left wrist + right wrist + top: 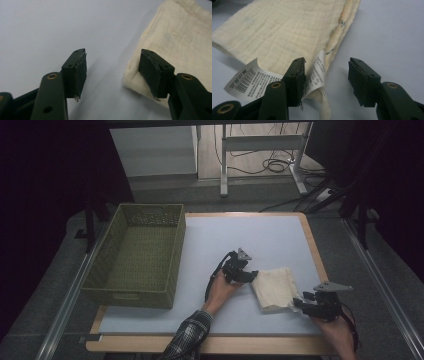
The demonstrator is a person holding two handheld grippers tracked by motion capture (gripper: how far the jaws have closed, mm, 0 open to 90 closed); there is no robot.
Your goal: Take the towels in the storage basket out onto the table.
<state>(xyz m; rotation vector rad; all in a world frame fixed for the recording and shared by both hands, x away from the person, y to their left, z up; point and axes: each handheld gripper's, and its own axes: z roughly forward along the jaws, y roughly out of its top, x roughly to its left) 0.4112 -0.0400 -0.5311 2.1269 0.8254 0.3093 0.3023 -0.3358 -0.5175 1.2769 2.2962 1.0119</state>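
Currently both grippers, left (248,276) and right (299,304), gape empty beside folded cloth (274,287); risk: a jaw snags the label (249,81), unfolding it

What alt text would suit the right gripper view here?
The right gripper stands with open jaws at the corner of a folded cream cloth on the pale table. A white care label with a barcode curls out beside one jaw, and a cream loop hangs below.

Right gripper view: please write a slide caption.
Open right claw at the folded cream cloth's corner, beside its white care label.
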